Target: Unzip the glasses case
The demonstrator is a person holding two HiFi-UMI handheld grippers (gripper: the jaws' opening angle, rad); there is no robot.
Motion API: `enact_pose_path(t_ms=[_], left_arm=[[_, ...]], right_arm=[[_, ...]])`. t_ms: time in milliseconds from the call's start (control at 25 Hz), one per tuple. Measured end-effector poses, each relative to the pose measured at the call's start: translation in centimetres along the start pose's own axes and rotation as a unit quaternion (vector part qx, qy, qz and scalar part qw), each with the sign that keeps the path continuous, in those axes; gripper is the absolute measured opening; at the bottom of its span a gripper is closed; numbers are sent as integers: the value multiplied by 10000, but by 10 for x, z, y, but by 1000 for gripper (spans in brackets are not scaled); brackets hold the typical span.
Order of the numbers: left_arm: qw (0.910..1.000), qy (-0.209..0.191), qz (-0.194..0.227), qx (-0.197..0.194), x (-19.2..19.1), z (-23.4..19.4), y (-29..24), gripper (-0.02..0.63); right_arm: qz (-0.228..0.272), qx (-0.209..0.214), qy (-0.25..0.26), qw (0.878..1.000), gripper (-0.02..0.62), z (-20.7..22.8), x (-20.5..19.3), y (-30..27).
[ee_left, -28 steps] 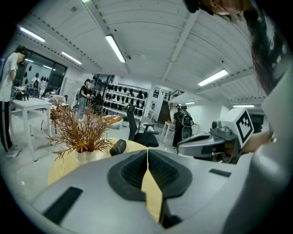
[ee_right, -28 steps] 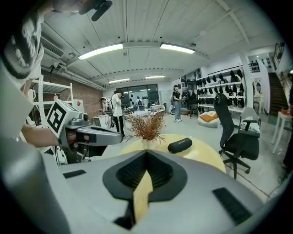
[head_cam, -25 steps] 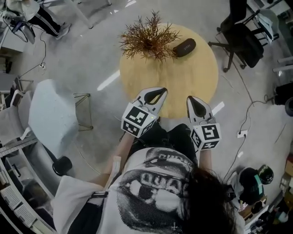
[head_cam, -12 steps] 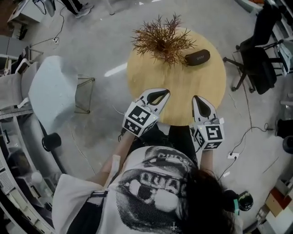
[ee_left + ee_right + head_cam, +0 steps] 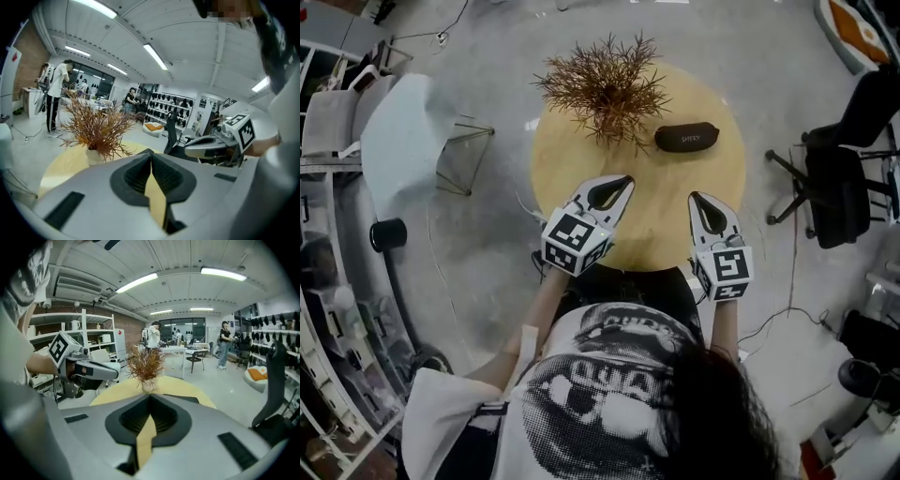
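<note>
The glasses case (image 5: 686,137) is found just right of the dried plant (image 5: 605,86) (apparently zipped). The left gripper (image 5: 622,182) and right gripper (image 5: 697,198) are held shut, empty, on the plant's near side. Twigs could be snagged by a wide reach.

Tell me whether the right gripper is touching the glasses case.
Apart. The head view shows bare tabletop between the right gripper and the glasses case, which lies farther up the table.
</note>
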State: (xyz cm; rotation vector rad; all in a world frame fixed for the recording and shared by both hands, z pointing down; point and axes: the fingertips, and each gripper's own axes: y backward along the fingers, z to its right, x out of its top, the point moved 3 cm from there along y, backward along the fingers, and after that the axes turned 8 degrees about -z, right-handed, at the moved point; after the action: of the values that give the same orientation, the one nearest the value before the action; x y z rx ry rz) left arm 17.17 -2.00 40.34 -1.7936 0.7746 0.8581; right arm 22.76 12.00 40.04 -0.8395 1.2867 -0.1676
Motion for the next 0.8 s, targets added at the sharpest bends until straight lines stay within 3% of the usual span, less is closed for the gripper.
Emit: enact_pose_path(t_ms=[280,520,640,800], left_arm=[[9977,219,-359,538,-24,13,-23,15],[9950,385,-556,730,-39,13,-44,15],[9943,514,-591,727,-45,12,-60,15],[9934,597,-660,721,-54,10,-82,17]], right_arm=[[-187,723,621,9953,-2,35,-13,-22],[-404,1125,1417,9827,19,59,-13,-53],[-598,1315,2075,9675,45,69,-12,-73],[-1019,1535,3185,9299,114,81,-15,-99]])
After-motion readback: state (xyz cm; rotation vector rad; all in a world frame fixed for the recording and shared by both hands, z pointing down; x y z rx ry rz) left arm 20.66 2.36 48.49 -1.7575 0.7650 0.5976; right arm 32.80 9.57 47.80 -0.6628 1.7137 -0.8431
